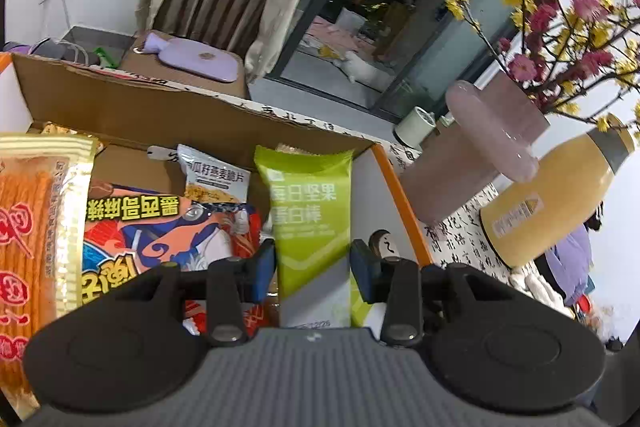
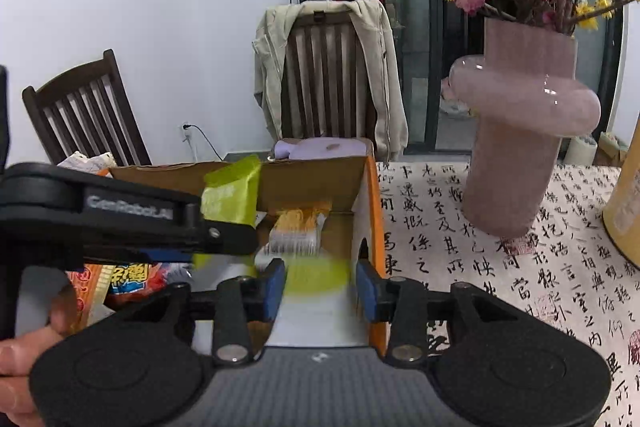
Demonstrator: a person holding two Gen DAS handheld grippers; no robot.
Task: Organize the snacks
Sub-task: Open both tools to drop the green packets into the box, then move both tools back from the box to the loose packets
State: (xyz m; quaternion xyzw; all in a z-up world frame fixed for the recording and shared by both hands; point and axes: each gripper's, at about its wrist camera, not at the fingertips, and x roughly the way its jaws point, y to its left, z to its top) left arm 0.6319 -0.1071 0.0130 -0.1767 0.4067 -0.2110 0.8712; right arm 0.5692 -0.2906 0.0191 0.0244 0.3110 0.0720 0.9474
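Over the box [image 1: 132, 115], at its right side, we are holding the green bar [image 1: 310, 219] w/ left gripper [image 1: 313, 269], jaws clamped on its lower part. Right gripper [image 2: 321, 289] is waiting released, w/ nothing inside. Bar is probably light, wrapper slippery, so we are gripping mid-body.

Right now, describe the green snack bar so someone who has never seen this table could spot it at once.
Find the open cardboard box left of the pink vase. At its right end, beside the orange-edged wall, the left hand-held gripper holds the green bar upright between its blue pads. It is the only plain lime-green packet; its neighbours are red, orange and white.
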